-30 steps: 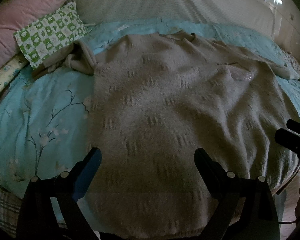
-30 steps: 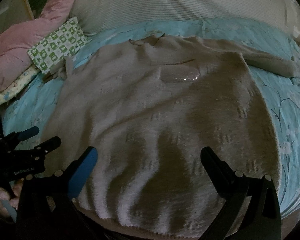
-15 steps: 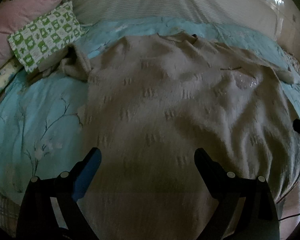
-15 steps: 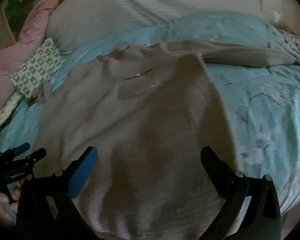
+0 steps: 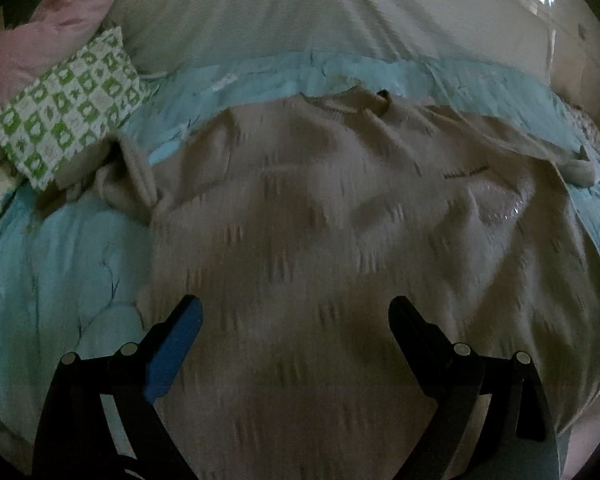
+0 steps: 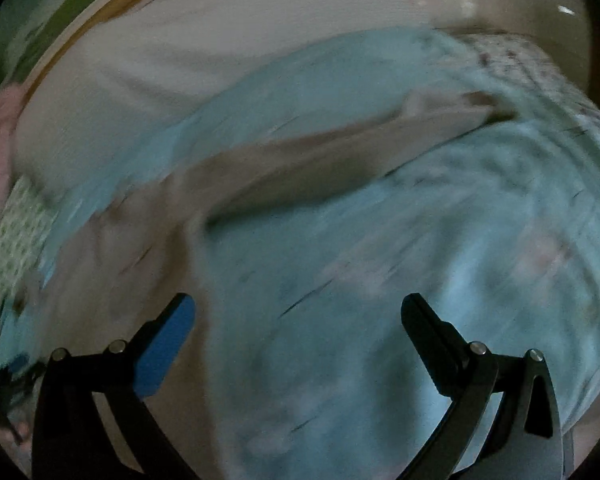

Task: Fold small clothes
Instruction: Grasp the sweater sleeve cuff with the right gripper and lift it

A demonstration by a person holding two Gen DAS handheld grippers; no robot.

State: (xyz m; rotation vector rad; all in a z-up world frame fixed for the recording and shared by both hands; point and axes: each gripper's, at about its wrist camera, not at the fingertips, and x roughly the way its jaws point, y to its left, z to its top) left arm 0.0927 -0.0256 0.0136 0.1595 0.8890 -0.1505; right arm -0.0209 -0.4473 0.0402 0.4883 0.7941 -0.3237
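Sweater (image 5: 340, 248) lies on quilt (image 5: 60, 272), pillow (image 5: 68, 104) behind-left.

A: Beige sweater (image 5: 340, 248) here — fuzzy knit, matt, with a raised pattern and a small shiny patch near its chest.

B: Under it the turquoise quilt (image 5: 60, 264) looks like smooth printed cloth, softly puffed.

A: The green checked pillow (image 5: 68, 104) at the bed's far left corner is flat woven cotton.

B: And the left gripper (image 5: 296, 316): matt black plastic, one blue rubbery pad, small metal pins.
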